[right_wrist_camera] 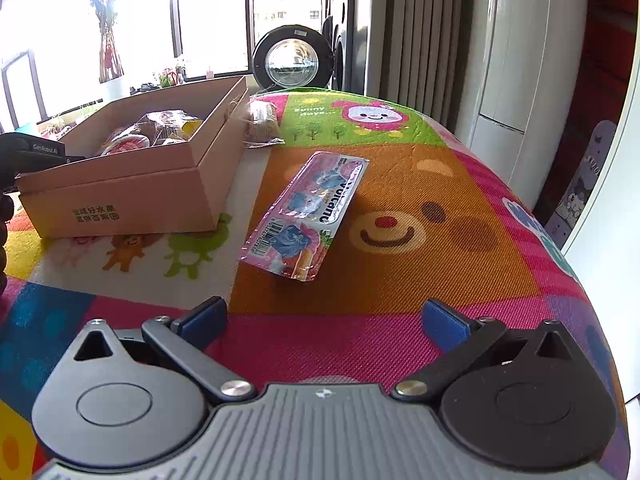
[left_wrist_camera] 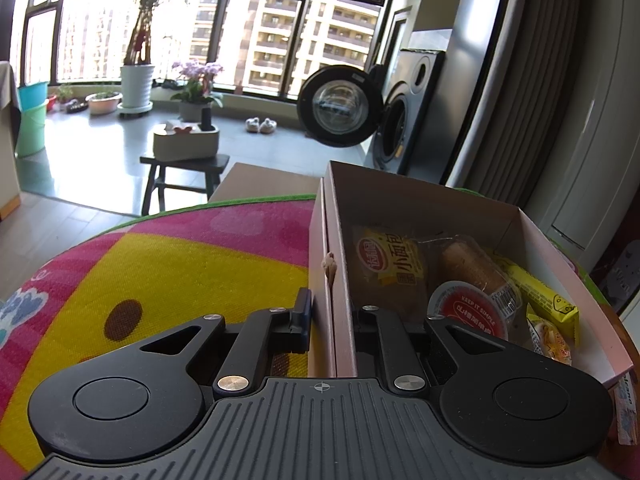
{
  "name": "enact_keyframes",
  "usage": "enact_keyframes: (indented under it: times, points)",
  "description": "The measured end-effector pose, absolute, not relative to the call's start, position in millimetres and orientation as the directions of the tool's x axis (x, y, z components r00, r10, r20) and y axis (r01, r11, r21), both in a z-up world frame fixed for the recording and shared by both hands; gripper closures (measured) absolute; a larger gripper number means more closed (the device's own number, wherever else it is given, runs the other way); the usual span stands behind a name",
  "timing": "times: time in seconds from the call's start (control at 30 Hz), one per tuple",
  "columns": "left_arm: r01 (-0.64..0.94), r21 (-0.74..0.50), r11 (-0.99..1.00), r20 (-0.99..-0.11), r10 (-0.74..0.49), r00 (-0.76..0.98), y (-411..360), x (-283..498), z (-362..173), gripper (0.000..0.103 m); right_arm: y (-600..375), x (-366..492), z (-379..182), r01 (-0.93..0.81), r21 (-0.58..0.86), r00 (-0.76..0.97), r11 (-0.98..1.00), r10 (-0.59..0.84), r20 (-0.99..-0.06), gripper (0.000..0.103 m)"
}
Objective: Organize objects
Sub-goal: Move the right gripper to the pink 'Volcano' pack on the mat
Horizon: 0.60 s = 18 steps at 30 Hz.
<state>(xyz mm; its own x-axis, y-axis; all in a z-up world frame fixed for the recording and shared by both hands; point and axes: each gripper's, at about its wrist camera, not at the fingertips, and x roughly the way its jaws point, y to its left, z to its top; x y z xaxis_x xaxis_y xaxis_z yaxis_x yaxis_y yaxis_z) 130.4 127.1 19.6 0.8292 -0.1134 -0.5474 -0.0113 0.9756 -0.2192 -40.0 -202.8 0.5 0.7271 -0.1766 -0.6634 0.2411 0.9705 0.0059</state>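
- Where the left wrist view looks along its fingers, the left hand-held gripper [left_wrist_camera: 330,322] is clamped on the near wall of the open brown cardboard box [left_wrist_camera: 420,200], one finger outside and the other inside.
- Inside that box lie a yellow-labelled bread packet [left_wrist_camera: 390,266], a wrapped brown bun [left_wrist_camera: 474,268], a small round cup with a red lid [left_wrist_camera: 470,314] and a yellow snack bar [left_wrist_camera: 538,294], all crowded together.
- Under the box a bright cartoon-print cloth [left_wrist_camera: 160,272] covers the table.
- Seen from the right wrist view, the right hand-held gripper [right_wrist_camera: 326,314] hangs over the cloth with its blue-padded fingers [right_wrist_camera: 446,320] spread wide and nothing between them.
- Ahead of it a flat pink snack pouch with blue pictures [right_wrist_camera: 306,214] lies alone on the orange bear print, just beside the box and outside it.
- Against the box's far corner rests a clear-wrapped brown bun [right_wrist_camera: 262,120], also outside.
- Behind the table a washing machine door [right_wrist_camera: 292,62] stands open.
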Motion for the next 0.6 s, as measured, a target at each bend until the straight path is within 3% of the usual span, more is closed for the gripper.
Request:
enact_keyframes:
  times: [0.43, 0.53, 0.6]
  points:
    - [-0.011, -0.219, 0.976, -0.548, -0.114, 0.829, 126.4, 130.5, 19.3, 0.088, -209.7, -32.1, 11.8, 0.261, 0.064, 0.689, 0.963, -0.139, -0.711, 0.0]
    - [-0.011, -0.219, 0.976, -0.548, -0.114, 0.829, 126.5, 130.4, 19.3, 0.088, -218.1, -33.7, 31.7, 0.27, 0.18, 0.749, 0.946, -0.089, -0.656, 0.0]
    - [-0.011, -0.218, 0.976, -0.548, -0.113, 0.829, 126.4, 130.5, 19.4, 0.088, -216.4, -29.4, 45.6, 0.287, 0.157, 0.776, 0.945, -0.133, -0.616, 0.0]
